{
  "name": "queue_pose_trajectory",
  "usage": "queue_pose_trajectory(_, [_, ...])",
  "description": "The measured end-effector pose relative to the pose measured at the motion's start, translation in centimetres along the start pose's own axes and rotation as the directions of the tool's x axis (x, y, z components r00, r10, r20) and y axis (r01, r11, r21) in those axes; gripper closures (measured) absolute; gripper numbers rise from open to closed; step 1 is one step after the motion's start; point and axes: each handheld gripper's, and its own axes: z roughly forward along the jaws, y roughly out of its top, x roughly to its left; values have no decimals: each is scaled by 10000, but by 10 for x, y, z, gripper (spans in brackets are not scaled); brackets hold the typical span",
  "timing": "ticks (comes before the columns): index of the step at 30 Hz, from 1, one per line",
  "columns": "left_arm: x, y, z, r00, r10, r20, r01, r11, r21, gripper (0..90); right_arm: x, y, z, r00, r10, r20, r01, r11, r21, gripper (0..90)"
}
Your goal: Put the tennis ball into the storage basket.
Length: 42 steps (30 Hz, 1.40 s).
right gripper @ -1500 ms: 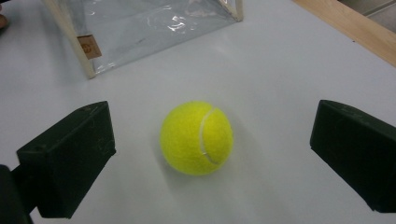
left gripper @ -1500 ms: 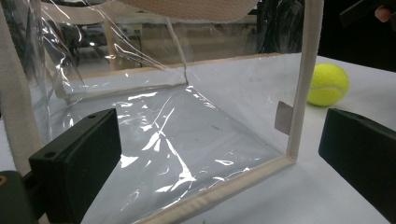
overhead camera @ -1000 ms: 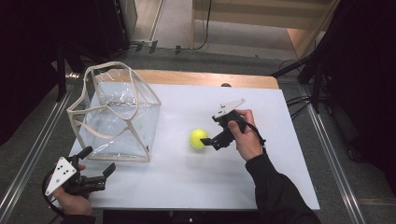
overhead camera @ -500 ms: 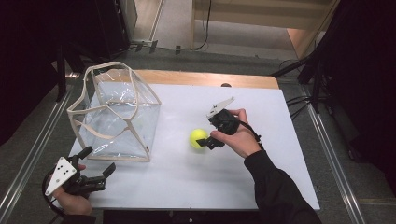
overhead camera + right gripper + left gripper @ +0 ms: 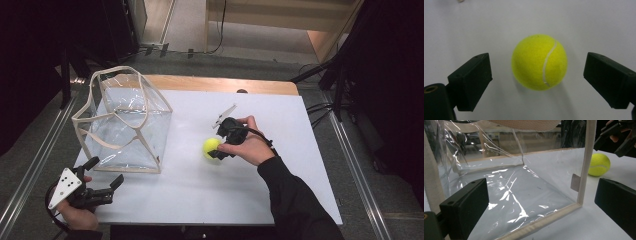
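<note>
Your right gripper [image 5: 216, 150] is hanging right over the tennis ball [image 5: 211, 146] at frame centre of the high view, jaws spread wide and not touching it. In the right gripper view the ball [image 5: 539, 62] is sitting between the two black jaws with clear white table [image 5: 280, 190] showing on both sides. Your left gripper [image 5: 102, 187] is idling at the lower left of the high view, jaws also spread, holding nothing, pointing at the clear bag [image 5: 125, 122], which is standing upright in the left half of that frame.

Risks, as I judge them:
- The ball is round and free on a smooth top. If one jaw is landing before the other as you are closing, it is likely going to squirt out sideways and roll, maybe off the table edge.
- The ball is looking slightly left of the midpoint between the jaws in the right gripper view, so an uneven first contact is a real chance. Centre it.
- Closing too high on the curve means the ball is popping downward and out. Get the jaws down to its widest part.
- The bag's walls are thin film on a cloth frame [image 5: 584, 160], and the handles [image 5: 117, 75] are drooping over the opening. If the ball is going in there, it could be catching a strap or pushing the bag over, since your left gripper is not bracing it.

Count: one tennis ball, one clear bag, two grippers, one table.
</note>
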Motion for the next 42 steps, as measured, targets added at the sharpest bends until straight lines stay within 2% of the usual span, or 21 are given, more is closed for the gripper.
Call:
queue_pose_trajectory(3, [0,0,0,10000,3,-3,-3,10000,28,0,0,2,5,9996,-91,-276,101,9993,363,67])
queue_pose_trajectory(4, [0,0,0,10000,17,-2,-17,10000,18,0,1,3,8,9998,8,-206,3,9987,519,68])
queue_pose_trajectory(6, [0,0,0,10000,12,2,-12,10000,5,0,1,3,12,9998,-157,-128,166,9971,742,93])
queue_pose_trajectory(7, [0,0,0,10000,14,1,-14,10000,11,0,2,4,13,9999,-90,-120,99,9966,812,112])
queue_pose_trajectory(11, [0,0,0,10000,7,1,-7,10000,10,0,2,5,18,9998,-136,-118,148,9944,1049,113])
queue_pose_trajectory(21, [0,0,0,10000,13,-4,-13,10000,37,0,3,7,32,9993,-266,264,219,9864,1632,128])
queue_pose_trajectory(32, [1,0,0,10000,9,17,-9,10000,32,0,6,10,42,9985,-337,440,252,9829,1822,149])
queue_pose_trajectory(37, [1,0,0,10000,3,26,-3,10000,11,0,6,11,46,9972,-307,685,173,9819,1886,218])
queue_pose_trajectory(42, [1,0,0,10000,8,23,-8,10000,17,0,4,12,46,9981,-242,566,131,9817,1899,226])
